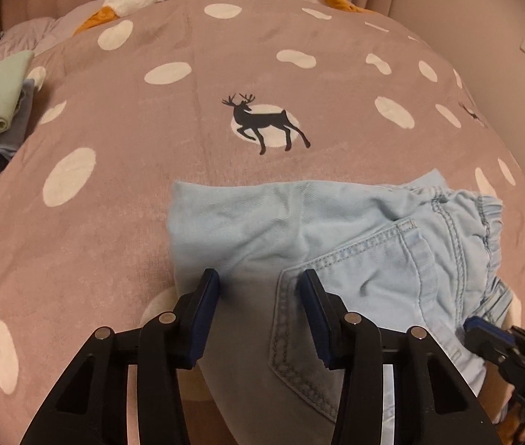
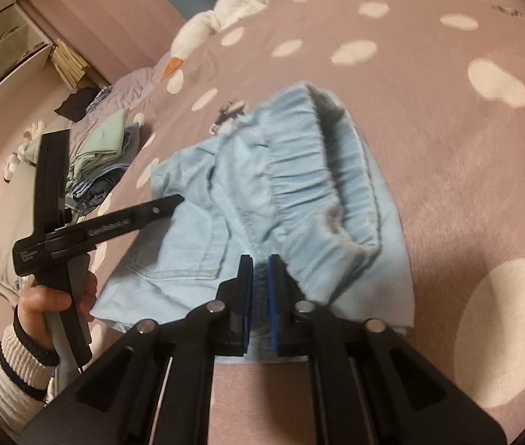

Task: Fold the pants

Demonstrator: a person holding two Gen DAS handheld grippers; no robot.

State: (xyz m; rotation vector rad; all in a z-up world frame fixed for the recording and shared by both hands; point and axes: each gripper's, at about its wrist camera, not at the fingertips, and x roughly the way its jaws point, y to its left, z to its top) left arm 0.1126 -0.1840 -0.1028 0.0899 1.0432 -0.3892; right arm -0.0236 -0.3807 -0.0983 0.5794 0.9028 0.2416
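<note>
Your light-blue pants (image 1: 336,230) lie bunched on the bed (image 1: 114,185), on its pink cover with white spots and a deer print, their elastic waistband (image 2: 321,170) rumpled toward the right side and a back pocket (image 1: 355,296) facing up.

Your left hand-held gripper (image 1: 258,285) hangs over the pants near the pocket's edge with its 2 fingers spread; the fabric lies under the gap and neither blue pad presses on it.

Your right hand-held gripper (image 2: 260,270) has its fingers drawn close together, pinching a fold of the cloth just below the waistband; darker fabric shows in the narrow slot between the pads.

In the right wrist view your left hand (image 2: 51,307), in a striped white cuff, grips its tool's handle beside the pants.

A stack of folded clothes (image 2: 102,155) sits well apart at the bed's far left, and a white plush goose (image 2: 203,29) lies beyond.
</note>
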